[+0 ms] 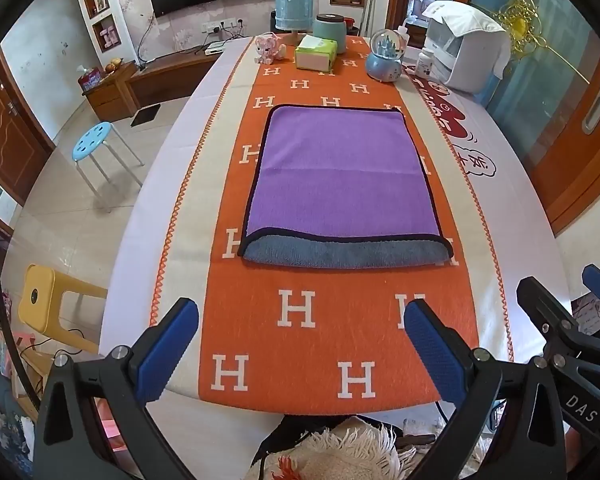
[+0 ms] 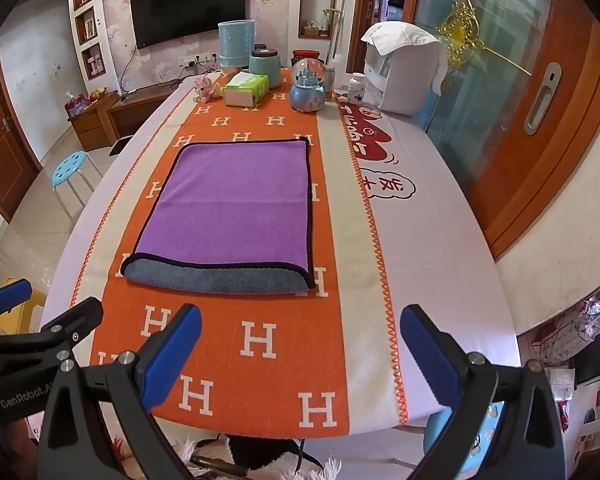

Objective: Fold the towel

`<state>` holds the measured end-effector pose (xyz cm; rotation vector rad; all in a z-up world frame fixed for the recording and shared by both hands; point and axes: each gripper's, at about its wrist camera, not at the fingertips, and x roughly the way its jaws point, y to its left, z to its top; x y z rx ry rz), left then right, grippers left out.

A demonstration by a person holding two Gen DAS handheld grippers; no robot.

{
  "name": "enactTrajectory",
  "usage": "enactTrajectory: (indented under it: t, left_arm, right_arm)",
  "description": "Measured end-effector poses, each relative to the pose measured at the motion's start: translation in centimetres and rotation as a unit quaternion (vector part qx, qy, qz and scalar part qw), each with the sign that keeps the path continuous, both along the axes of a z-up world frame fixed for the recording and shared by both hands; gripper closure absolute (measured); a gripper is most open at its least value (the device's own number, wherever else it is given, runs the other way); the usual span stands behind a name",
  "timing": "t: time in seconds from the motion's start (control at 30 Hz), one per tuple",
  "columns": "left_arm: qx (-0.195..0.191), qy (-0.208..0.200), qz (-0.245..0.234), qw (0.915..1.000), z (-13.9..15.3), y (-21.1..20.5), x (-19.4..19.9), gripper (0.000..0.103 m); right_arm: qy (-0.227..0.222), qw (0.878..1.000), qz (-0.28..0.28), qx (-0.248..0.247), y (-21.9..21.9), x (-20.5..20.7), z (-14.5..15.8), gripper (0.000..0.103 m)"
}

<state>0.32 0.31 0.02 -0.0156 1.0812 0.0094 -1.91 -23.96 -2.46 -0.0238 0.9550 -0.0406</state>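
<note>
A purple towel (image 1: 342, 172) with a dark edge lies flat on the orange runner (image 1: 324, 340), folded over so its grey underside shows along the near edge. It also shows in the right wrist view (image 2: 232, 208). My left gripper (image 1: 300, 320) is open and empty, held above the table's near edge, short of the towel. My right gripper (image 2: 300, 324) is open and empty, also near the front edge, to the right of the towel. The right gripper's fingers (image 1: 548, 304) show at the right of the left wrist view, and the left gripper's fingers (image 2: 72, 320) show at the left of the right wrist view.
At the table's far end stand a green tissue box (image 1: 316, 53), a snow globe (image 1: 385, 56), a teal jar (image 1: 329, 32), a blue lamp (image 1: 294, 6), a pink toy (image 1: 269, 49), a pill bottle (image 1: 425, 63) and a white appliance (image 1: 466, 50). A blue stool (image 1: 94, 142) and a yellow stool (image 1: 48, 300) stand to the left.
</note>
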Motion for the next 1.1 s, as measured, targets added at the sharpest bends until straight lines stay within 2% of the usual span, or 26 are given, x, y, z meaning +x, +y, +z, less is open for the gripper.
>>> enactTrajectory:
  t: [0.3,1.1]
  left_arm:
    - [0.001,-0.002,-0.002,1.0,0.2,0.0,-0.1,0.001]
    - [0.003,0.003,-0.009,0.9999,0.3,0.0,2.8,0.001]
  right_arm:
    - [-0.001,1.0,-0.001,0.0,0.1,0.5,0.1,0.003]
    - [0.001,1.0,-0.001,0.0,0.6,1.8,0.2,0.003]
